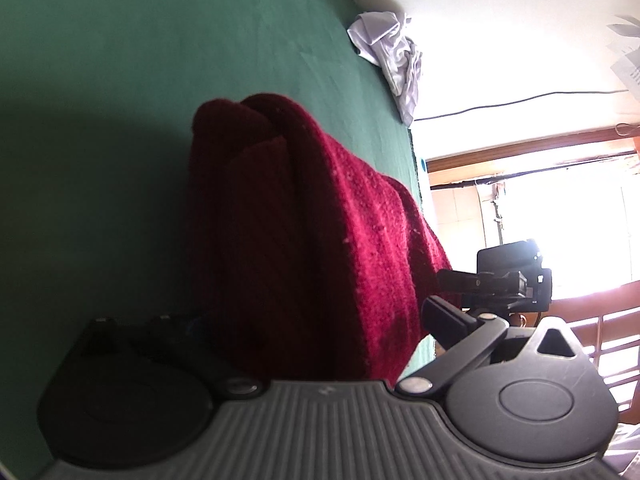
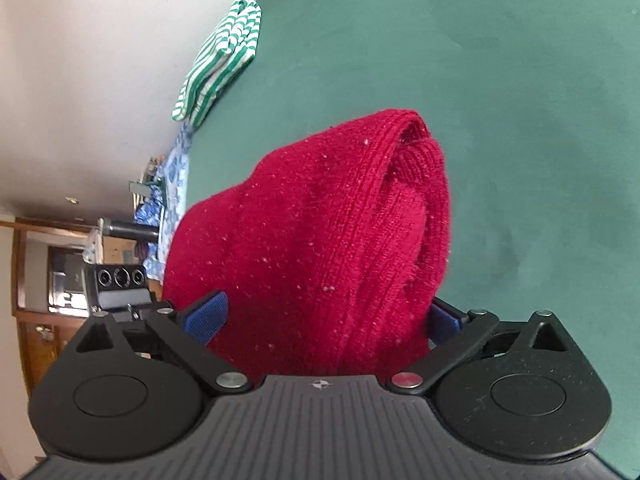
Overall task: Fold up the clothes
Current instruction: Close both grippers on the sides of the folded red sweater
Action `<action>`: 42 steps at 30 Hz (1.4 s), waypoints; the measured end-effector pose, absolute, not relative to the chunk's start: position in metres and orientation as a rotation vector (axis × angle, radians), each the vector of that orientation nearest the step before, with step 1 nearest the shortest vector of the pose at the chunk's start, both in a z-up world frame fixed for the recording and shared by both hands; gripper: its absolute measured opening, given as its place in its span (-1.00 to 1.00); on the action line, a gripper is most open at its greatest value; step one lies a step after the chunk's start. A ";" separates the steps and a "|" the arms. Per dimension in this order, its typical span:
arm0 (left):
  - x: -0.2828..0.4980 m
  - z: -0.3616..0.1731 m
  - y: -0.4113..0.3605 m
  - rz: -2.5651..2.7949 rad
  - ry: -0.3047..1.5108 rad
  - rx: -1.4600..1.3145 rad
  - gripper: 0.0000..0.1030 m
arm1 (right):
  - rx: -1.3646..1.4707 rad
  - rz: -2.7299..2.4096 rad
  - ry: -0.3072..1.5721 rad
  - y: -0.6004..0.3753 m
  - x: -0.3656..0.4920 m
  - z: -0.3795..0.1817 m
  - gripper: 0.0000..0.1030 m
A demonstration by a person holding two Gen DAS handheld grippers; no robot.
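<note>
A dark red knitted sweater [image 1: 304,232] hangs bunched between the fingers of my left gripper [image 1: 304,320], which is shut on it, held above the green table [image 1: 140,80]. The same red sweater [image 2: 320,240] fills the right wrist view, doubled over in thick folds. My right gripper [image 2: 324,316] is shut on it, with the blue pads [image 2: 208,312] pressed against the cloth on both sides. The fingertips of both grippers are mostly hidden by the knit.
A crumpled white garment [image 1: 392,52] lies at the table's far edge. A folded green-and-white striped garment [image 2: 224,56] and a blue patterned cloth [image 2: 172,184] lie along the other edge. A camera on a tripod [image 1: 516,272] stands beyond the table, also in the right wrist view [image 2: 116,280].
</note>
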State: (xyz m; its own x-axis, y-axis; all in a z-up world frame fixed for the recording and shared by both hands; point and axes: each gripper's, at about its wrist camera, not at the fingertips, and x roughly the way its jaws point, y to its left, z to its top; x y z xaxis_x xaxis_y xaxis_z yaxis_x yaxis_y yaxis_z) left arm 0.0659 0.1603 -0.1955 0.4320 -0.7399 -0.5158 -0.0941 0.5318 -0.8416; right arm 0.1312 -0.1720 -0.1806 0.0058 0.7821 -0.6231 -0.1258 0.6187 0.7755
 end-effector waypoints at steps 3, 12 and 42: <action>0.065 -0.196 0.160 -0.476 1.064 -0.956 0.97 | 0.621 0.797 1.394 -0.174 0.132 -0.181 0.97; 0.057 -0.190 0.152 -0.444 1.021 -0.907 0.96 | 0.666 0.814 1.400 -0.189 0.133 -0.188 0.60; 0.053 -0.196 0.167 -0.522 1.022 -0.945 0.97 | 0.670 0.851 1.360 -0.193 0.132 -0.189 0.58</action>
State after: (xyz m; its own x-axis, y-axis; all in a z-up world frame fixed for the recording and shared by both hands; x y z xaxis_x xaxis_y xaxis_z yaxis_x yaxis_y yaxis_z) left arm 0.0527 0.1675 -0.1958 0.4539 -0.7503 -0.4807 -0.0505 0.5170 -0.8545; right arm 0.1316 -0.1927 -0.1886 0.0066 0.8344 -0.5511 -0.1309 0.5471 0.8268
